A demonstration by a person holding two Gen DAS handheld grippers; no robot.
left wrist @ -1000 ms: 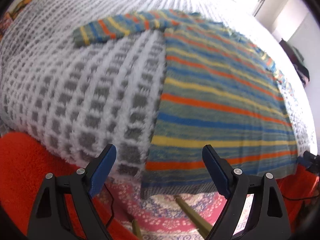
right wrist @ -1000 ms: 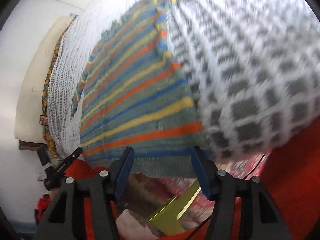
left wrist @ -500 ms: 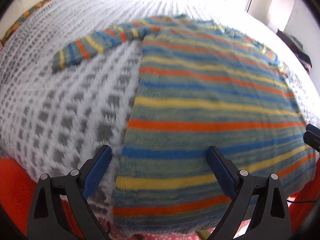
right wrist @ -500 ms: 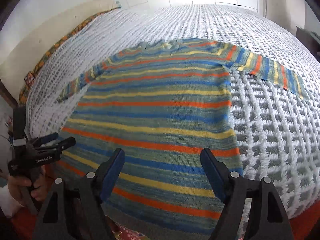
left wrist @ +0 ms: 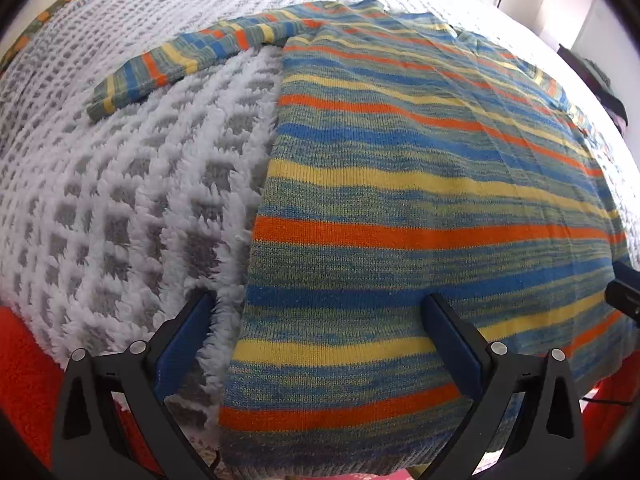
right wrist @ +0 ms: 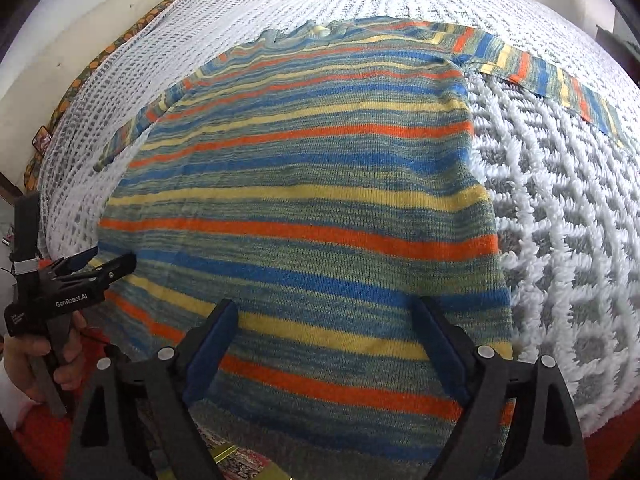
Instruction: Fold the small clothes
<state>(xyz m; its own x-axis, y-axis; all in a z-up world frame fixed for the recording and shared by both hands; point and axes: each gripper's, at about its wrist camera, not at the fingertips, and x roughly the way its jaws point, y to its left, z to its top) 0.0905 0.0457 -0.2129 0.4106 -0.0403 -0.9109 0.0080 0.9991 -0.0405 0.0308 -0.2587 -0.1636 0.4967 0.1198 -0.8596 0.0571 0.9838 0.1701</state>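
A knitted sweater striped in orange, yellow, blue and mottled green (left wrist: pixel 420 184) lies spread flat on a bed covered by a fluffy white-and-grey checked blanket (left wrist: pixel 120 200), its hem hanging just over the near edge of the mattress. One striped sleeve (left wrist: pixel 192 60) stretches out sideways across the blanket in the left wrist view; in the right wrist view the other sleeve (right wrist: pixel 552 80) runs off toward the far right, while the neckline sits at the far end of the garment.

The left gripper (left wrist: pixel 320 324), black with blue pads, hangs over the sweater's lower left corner, its jaws spreading wide, one finger over the blanket's pile and the other above the knit, nothing pinched between them. The right gripper (right wrist: pixel 324 332) hovers above the hem near the garment's right side, its jaws also widening, both blue pads standing over the striped fabric without pressing on it.

In the right wrist view a person's hand (right wrist: pixel 28 356) holds the left gripper's handle at the left edge of the frame, its tips reaching the sweater's side. A red fleecy cloth (left wrist: pixel 24 364) lies along the bed's near edge, and a patterned rug (right wrist: pixel 240 456) shows below.
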